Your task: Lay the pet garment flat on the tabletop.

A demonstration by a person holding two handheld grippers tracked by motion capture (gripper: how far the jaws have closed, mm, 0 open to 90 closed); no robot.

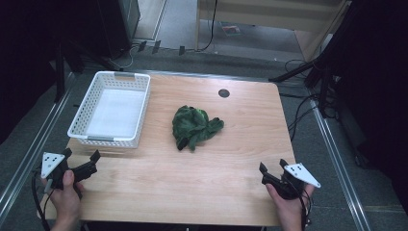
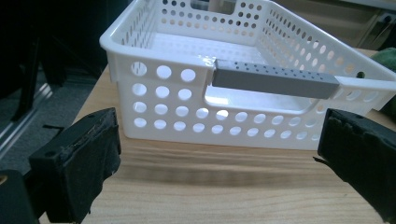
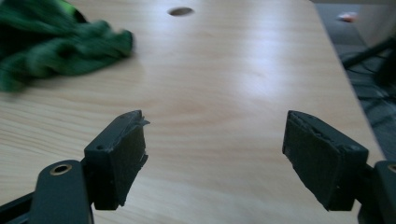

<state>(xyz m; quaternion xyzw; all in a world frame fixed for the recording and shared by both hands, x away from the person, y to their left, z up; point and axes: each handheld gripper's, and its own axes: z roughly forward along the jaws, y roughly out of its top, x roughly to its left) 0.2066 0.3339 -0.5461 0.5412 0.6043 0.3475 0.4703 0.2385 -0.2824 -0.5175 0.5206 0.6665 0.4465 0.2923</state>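
A: Left gripper [image 1: 81, 159], near-left desk corner: jaws wide apart, empty, facing the white basket [image 1: 111, 109] just beyond.

B: Right gripper [image 1: 273, 168], near-right corner: spread wide, empty. Green cloth [image 1: 194, 126] crumpled mid-desk.

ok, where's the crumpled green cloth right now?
In the high view the crumpled green cloth lies mid-table on the wooden table, right of the white perforated plastic basket and just below the round dark hole.

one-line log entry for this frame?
left gripper: open, facing white basket | right gripper: open, empty | green cloth: crumpled mid-table, untouched | basket: empty
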